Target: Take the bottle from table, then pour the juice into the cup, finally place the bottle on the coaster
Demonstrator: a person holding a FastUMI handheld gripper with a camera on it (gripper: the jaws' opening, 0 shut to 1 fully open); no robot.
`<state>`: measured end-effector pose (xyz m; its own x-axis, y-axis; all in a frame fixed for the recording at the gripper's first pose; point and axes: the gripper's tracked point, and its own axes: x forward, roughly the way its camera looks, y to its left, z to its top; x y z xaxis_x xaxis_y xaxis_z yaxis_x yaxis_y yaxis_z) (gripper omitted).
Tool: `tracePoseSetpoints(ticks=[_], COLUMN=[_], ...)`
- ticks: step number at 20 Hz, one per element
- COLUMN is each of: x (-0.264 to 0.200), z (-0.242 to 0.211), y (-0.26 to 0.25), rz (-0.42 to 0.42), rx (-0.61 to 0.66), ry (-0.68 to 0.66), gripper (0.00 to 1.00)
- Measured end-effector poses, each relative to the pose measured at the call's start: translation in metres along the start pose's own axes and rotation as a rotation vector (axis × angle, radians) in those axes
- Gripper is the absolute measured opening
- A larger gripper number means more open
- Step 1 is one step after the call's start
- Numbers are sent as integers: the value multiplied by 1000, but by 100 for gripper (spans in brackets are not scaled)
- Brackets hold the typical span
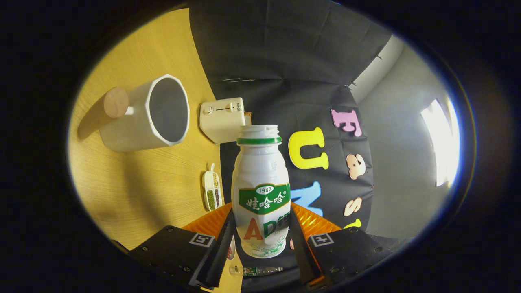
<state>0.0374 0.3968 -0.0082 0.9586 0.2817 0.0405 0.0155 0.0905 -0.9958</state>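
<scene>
Gripper view: the gripper [260, 240] has its 2 black serrated fingers [222, 248] closed in on the white plastic bottle with a green neck ring and green label [262, 191], 1 finger pressing each side of its lower body, so the bottle is firmly held with no cap on its mouth. The whole scene is rolled on its side, which suggests the bottle is already tipped toward the pour. The white faceted ceramic cup with a round wooden knob handle [156, 112] stands on the yellow wooden table [134, 191], beyond the fingers and off to the side of the bottle's mouth, well apart from it. To pour well, I judge the mouth should first come over the cup's open rim, then the tilt should grow slowly, with the grip kept tight. A cream toaster [223, 118] and a small white divided dish [212, 191] sit nearby; I cannot pick out the coaster.
</scene>
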Motion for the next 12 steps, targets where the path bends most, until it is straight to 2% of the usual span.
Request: tracePoseSetpoints(ticks=[12], x=[-1], z=[4], y=[-3], rz=[-18], rx=[-72], ry=[-11], gripper=[70])
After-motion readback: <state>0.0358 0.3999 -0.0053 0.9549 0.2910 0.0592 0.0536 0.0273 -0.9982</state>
